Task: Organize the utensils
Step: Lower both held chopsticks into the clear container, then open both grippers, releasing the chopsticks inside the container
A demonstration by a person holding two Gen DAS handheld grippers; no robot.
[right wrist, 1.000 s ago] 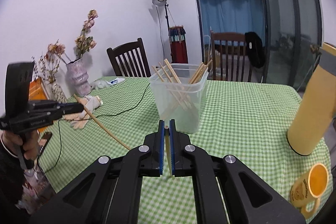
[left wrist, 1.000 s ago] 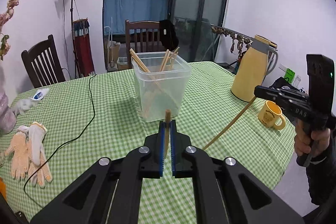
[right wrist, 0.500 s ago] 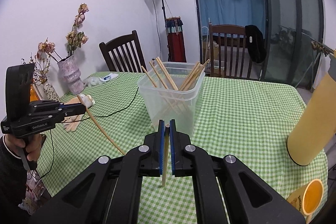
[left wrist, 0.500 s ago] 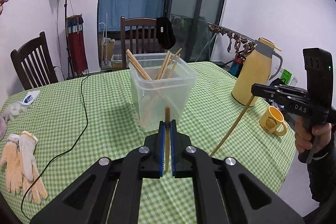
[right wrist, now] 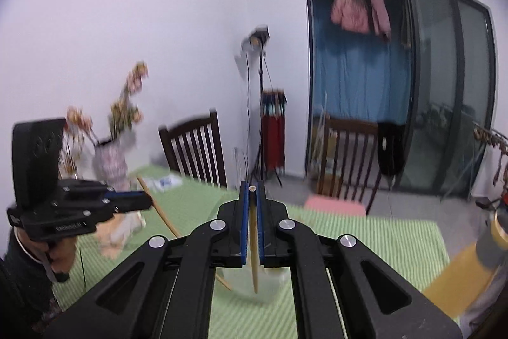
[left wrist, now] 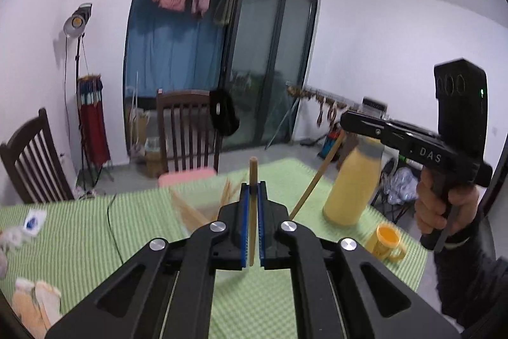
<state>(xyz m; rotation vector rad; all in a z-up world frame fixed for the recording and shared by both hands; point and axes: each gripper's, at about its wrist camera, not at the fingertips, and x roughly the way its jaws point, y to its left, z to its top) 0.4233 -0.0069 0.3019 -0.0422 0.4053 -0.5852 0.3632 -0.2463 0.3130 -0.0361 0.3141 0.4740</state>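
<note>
My left gripper (left wrist: 252, 189) is shut on a wooden chopstick (left wrist: 252, 212) that stands up between the blue pads. My right gripper (right wrist: 252, 189) is shut on another chopstick (right wrist: 253, 243) whose lower end hangs over the clear plastic container (right wrist: 254, 285). The container with several chopsticks (left wrist: 190, 213) sits blurred just beyond the left gripper. The right gripper also shows in the left wrist view (left wrist: 346, 119) with its chopstick (left wrist: 314, 180) slanting down. The left gripper shows in the right wrist view (right wrist: 144, 202) at the left, its chopstick (right wrist: 158, 208) slanting down.
A yellow thermos (left wrist: 354, 183) and yellow mug (left wrist: 385, 240) stand at the right on the green checked tablecloth (left wrist: 79, 237). Gloves (left wrist: 35, 304) and a black cable (left wrist: 111, 231) lie at the left. A vase of flowers (right wrist: 109, 161) and wooden chairs (left wrist: 187, 129) border the table.
Both grippers have risen and tilted up, so the container dropped low in both views. Each still holds its chopstick, now close over the container.
</note>
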